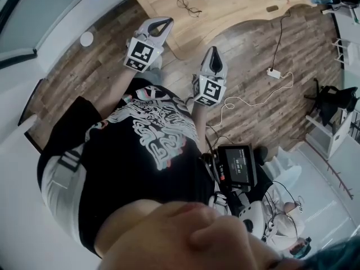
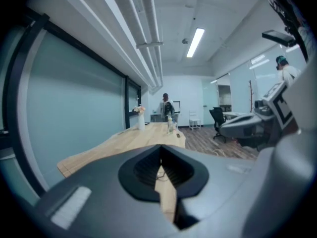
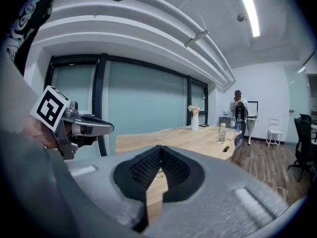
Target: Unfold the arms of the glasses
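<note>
The thin dark-framed glasses (image 1: 188, 5) lie on the light wooden table (image 1: 236, 7), ahead of both grippers. My left gripper (image 1: 163, 22) is held over the floor just short of the table's edge, jaws shut and empty. My right gripper (image 1: 213, 52) hangs lower and to the right, over the floor, its jaws also together with nothing between them. In the left gripper view the shut gripper (image 2: 160, 148) points along the table (image 2: 129, 143). In the right gripper view the gripper (image 3: 159, 148) does the same, with the left gripper (image 3: 74, 125) at its left.
A white power strip (image 1: 274, 72) with a cable lies on the wood floor at the right. A small screen (image 1: 237, 165) hangs at the person's waist. A vase (image 3: 194, 119) and a bottle (image 3: 222, 133) stand far down the table, where a person (image 3: 238, 108) stands.
</note>
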`<state>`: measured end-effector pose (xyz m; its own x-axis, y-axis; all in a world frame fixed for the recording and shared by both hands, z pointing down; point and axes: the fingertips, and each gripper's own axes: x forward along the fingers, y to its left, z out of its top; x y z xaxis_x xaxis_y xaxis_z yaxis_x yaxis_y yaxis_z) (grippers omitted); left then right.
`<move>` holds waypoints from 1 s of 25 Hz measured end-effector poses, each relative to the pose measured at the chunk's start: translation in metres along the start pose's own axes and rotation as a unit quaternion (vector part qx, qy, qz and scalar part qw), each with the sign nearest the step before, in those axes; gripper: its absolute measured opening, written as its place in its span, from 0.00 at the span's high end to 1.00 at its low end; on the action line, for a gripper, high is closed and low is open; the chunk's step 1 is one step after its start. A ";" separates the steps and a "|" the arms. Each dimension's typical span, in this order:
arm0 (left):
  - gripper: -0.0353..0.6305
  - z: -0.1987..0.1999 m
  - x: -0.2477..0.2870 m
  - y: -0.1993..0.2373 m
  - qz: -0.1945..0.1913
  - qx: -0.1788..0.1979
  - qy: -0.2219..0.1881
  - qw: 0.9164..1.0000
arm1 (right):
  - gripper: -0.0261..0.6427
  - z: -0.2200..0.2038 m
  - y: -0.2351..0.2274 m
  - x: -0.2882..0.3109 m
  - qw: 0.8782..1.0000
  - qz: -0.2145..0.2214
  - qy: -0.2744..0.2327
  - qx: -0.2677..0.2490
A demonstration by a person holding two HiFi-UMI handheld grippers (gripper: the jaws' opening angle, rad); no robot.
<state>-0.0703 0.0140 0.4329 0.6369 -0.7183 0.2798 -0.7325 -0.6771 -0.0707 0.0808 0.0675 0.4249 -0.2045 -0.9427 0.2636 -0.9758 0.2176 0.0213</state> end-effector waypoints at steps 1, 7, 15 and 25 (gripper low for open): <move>0.96 -0.001 0.005 0.007 0.000 -0.003 0.000 1.000 | 0.96 0.002 0.000 0.008 1.000 0.000 0.002 -0.002; 0.96 -0.004 0.032 0.032 -0.005 -0.009 0.000 1.000 | 0.96 0.007 -0.002 0.035 1.000 -0.004 0.010 -0.012; 0.96 0.000 0.061 0.046 -0.009 -0.004 0.001 1.000 | 0.96 0.011 -0.014 0.057 1.000 -0.016 0.010 -0.018; 0.96 -0.008 0.087 0.060 -0.004 -0.008 0.009 1.000 | 0.96 0.002 -0.022 0.088 1.000 -0.006 0.018 -0.022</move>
<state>-0.0612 -0.0879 0.4601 0.6387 -0.7097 0.2973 -0.7313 -0.6801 -0.0524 0.0836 -0.0210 0.4457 -0.1898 -0.9356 0.2976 -0.9735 0.2186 0.0666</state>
